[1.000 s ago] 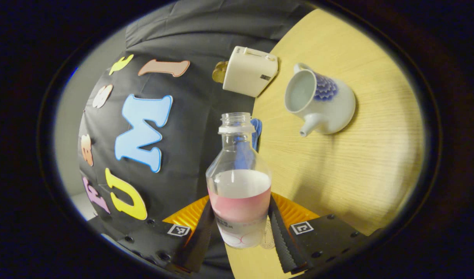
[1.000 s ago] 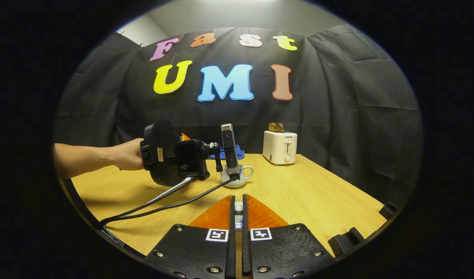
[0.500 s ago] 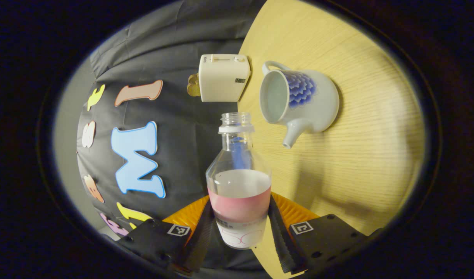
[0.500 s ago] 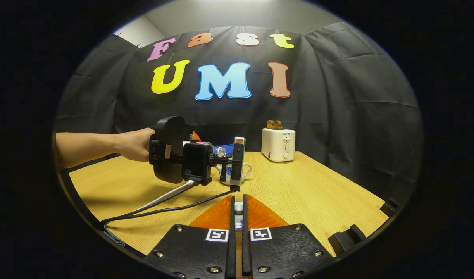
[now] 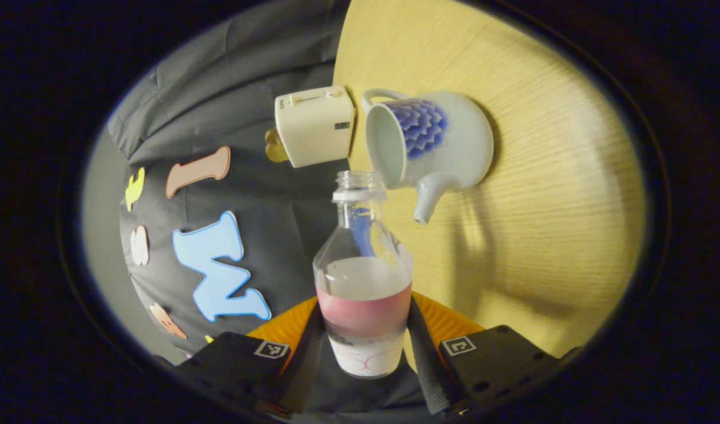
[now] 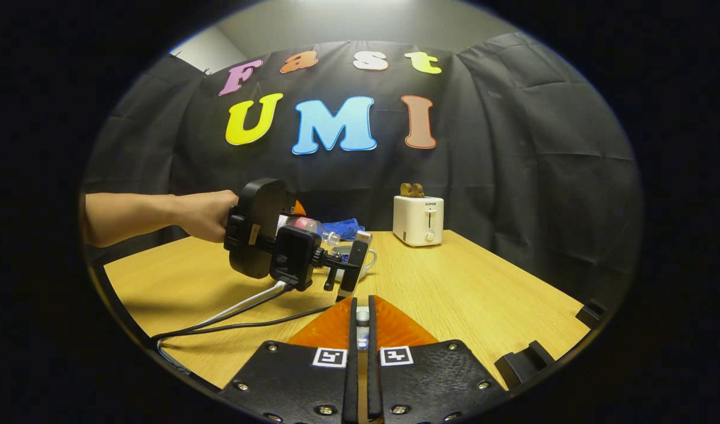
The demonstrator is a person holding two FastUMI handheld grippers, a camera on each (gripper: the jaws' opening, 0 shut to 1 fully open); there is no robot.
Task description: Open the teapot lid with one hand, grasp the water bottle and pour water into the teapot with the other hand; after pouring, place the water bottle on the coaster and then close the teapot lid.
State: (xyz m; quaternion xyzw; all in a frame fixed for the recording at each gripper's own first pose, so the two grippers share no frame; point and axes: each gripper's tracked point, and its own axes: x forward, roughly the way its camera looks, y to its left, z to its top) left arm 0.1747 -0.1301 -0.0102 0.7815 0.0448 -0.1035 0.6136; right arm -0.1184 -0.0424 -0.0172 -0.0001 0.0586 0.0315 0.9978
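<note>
Clamped between the left gripper (image 5: 364, 338) fingers, the water bottle (image 5: 362, 277) has been tipped further than a second ago, its open neck now at the rim of the lidless teapot (image 5: 427, 147) on the table (image 5: 548, 194). The teapot lid (image 6: 362, 316) is pinched by the right gripper (image 6: 362, 330), held low.

Right gripper view: teapot (image 6: 368, 259) mostly hidden behind the left gripper's body and phone mount. Small item pinched in the right gripper (image 6: 361, 321) too narrow to identify. Left gripper view: bottle (image 5: 362, 277) base covered by the jaws; water stream not discernible.
</note>
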